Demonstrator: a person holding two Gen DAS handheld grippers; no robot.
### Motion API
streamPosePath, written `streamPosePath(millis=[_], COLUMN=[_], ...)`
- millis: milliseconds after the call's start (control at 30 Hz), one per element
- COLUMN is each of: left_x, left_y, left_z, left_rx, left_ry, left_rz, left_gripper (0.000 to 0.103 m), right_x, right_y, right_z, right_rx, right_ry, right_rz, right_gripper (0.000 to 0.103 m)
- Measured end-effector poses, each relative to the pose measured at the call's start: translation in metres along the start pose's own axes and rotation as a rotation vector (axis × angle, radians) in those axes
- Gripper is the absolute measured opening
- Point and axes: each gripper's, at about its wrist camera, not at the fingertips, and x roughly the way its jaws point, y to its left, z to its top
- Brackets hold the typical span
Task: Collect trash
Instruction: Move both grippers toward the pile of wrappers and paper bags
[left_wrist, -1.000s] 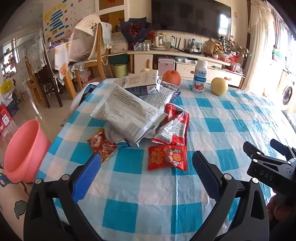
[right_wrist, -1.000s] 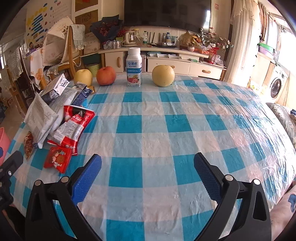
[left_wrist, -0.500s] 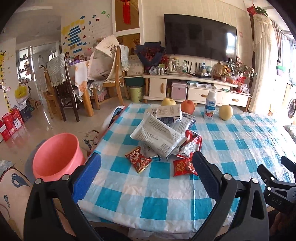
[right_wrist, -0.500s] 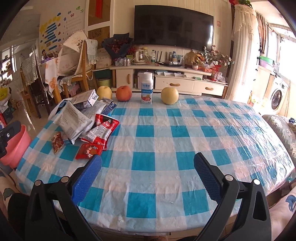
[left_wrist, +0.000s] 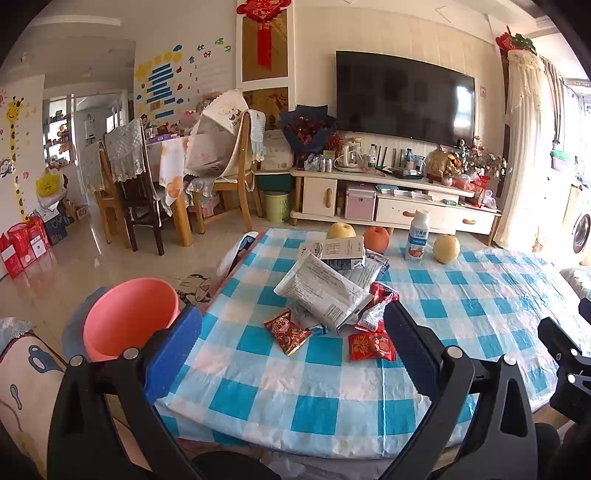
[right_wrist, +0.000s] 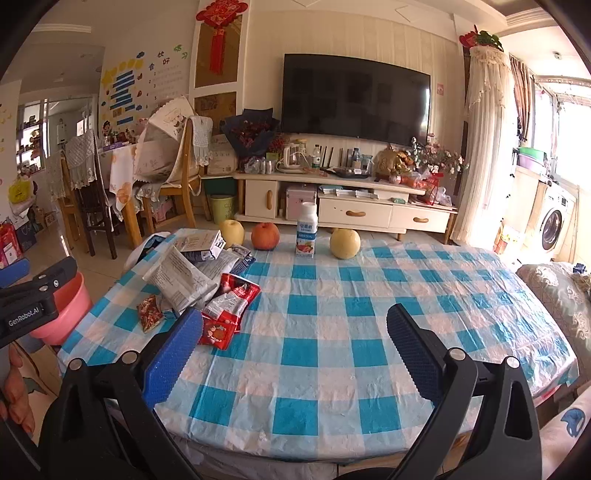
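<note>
Start-of-collection stage, judging by untouched trash heaped at eleven o'clock on the checked table (left_wrist: 332, 373), with left gripper (left_wrist: 291, 339) and right gripper (right_wrist: 293, 334) both spread wide, grasping nothing, hanging back off the near edge. Next move probably: advancing left gripper onto the nearest red wrapper (left_wrist: 371, 346), pinching its thin edge, carrying toward pink bin (left_wrist: 129, 317) at nine o'clock beside the table. Counted: three fruits, one milk bottle (right_wrist: 306, 234), one carton (left_wrist: 332, 251), several wrappers, exact number unclear.
</note>
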Motion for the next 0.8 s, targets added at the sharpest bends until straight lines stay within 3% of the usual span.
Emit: streamPosePath(millis=[267, 800], left_x=[-0.008, -0.005], left_y=[0.002, 0.003], left_z=[0.003, -0.001], left_rx=[-0.003, -0.027], left_ry=[-0.014, 0.000], left_rz=[0.007, -0.006], left_gripper=[0.099, 0.099], right_x=[-0.022, -0.014], right_y=[0.006, 0.020], right_z=[0.013, 0.003], right_rx=[-0.013, -0.035], right_ry=[-0.057, -0.039], right_rz=[0.009, 0.006], right_gripper=[0.098, 0.098])
